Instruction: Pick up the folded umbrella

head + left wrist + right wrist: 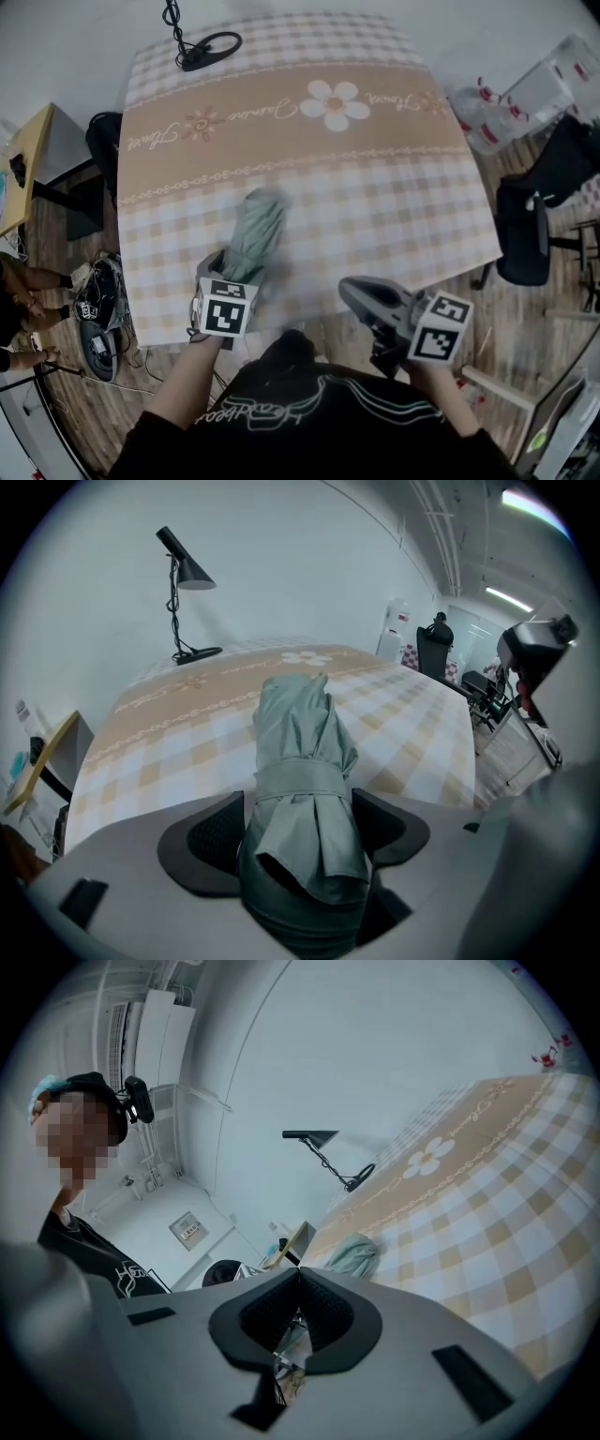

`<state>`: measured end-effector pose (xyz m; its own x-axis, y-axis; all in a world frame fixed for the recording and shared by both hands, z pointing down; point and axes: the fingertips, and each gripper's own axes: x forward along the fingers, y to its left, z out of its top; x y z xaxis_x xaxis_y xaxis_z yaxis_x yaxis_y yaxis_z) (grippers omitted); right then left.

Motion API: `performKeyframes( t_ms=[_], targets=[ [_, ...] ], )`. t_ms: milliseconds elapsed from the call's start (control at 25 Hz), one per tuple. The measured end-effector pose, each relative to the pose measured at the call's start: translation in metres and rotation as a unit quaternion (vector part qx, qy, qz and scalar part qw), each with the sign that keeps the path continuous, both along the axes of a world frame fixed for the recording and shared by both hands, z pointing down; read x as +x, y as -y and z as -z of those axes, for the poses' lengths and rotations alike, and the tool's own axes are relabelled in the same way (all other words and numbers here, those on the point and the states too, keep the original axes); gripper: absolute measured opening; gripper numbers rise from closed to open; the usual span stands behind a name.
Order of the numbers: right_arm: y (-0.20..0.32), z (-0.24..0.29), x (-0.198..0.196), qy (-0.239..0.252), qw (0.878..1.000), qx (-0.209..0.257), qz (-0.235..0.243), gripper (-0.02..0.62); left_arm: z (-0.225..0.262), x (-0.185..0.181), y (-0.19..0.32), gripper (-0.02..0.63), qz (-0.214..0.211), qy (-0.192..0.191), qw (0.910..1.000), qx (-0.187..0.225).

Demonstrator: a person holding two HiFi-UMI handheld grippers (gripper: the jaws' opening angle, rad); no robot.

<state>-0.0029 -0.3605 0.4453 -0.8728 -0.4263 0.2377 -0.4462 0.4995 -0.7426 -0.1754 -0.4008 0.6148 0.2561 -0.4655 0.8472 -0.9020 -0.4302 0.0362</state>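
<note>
Item: folded umbrella (pixel 255 234), lower centre-left in the head view, lying on the table (pixel 375 187). We judge it light, with soft fabric over a stiff core; we take it at the strap. Left gripper (pixel 298 829) gapes astride it; right gripper (pixel 298 1283) closed, empty.

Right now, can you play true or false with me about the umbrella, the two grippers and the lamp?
1. The umbrella lies on the table. True.
2. The umbrella is opened out. False: it is folded, with a strap round it.
3. The left gripper has one jaw on each side of the umbrella. True: its jaws stand wide apart with the umbrella between them.
4. The right gripper holds the umbrella. False: its jaws are together with nothing between them, and the umbrella lies apart from it.
5. The lamp stands right beside the umbrella. False: it stands at the far edge of the table, well apart from the umbrella.
</note>
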Motion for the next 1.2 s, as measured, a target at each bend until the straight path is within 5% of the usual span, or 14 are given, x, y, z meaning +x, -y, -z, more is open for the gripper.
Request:
performKeyframes(
  t_ms=[960, 1200],
  targets=[
    [-0.02, -0.006, 0.013, 0.005, 1.0, -0.007, -0.004, 0.011, -0.006, 0.004, -0.003, 0.262, 0.026, -0.005, 0.9996, -0.008],
    [-0.031, -0.006, 0.017, 0.004, 1.0, -0.006, -0.001, 0.011, -0.001, 0.006, -0.006, 0.258, 0.063, -0.061, 0.9955, -0.034]
  ],
)
